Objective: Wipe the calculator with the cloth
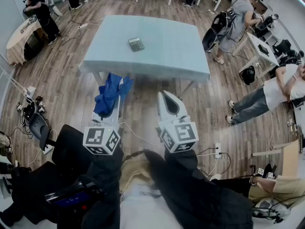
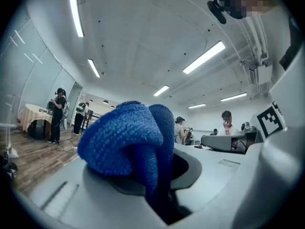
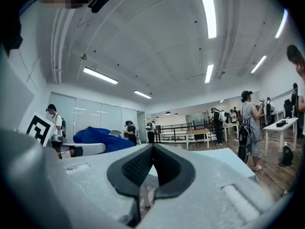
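A small grey calculator (image 1: 136, 44) lies on the light blue table (image 1: 171, 56), near its middle left. My left gripper (image 1: 110, 98) is held short of the table's near edge, shut on a blue cloth (image 1: 110, 92) that bunches out of its jaws (image 2: 128, 140). My right gripper (image 1: 167, 99) is beside it, also short of the table, shut with nothing between its pads (image 3: 138, 168). In the right gripper view the blue cloth (image 3: 97, 138) shows to the left. Both grippers are well back from the calculator.
Several people stand or sit around the room on the wooden floor (image 1: 62, 75). White tables (image 1: 259, 46) stand at the right, and a round covered table (image 1: 19, 39) at the far left. Cables and a power strip (image 1: 217, 150) lie on the floor by my feet.
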{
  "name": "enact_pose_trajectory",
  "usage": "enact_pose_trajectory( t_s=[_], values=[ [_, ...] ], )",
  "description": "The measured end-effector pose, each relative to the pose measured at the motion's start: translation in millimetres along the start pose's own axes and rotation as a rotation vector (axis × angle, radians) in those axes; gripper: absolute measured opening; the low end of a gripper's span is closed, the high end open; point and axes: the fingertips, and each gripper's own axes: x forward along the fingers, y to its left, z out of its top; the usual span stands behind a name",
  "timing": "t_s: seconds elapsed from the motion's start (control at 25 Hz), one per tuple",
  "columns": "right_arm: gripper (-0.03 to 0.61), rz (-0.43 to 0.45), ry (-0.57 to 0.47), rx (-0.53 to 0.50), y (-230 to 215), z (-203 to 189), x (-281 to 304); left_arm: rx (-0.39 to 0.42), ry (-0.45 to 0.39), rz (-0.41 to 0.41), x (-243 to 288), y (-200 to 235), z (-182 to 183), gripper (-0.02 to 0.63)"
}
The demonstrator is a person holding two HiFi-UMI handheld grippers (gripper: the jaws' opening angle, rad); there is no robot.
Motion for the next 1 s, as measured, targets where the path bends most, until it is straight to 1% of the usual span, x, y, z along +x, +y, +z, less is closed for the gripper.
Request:
enact_pose_trajectory(
  t_s=[0.64, 1.0],
  values=[
    [-0.008, -0.006, -0.004, 0.002, -2, 2, 2, -0.002, -0.002, -0.007, 3, -4, 2, 0.069],
    [-0.002, 0.004, 0.004, 0.028, -24, -6, -7, -0.006, 0.008, 0.003, 13, -21, -10, 0.069]
  ],
)
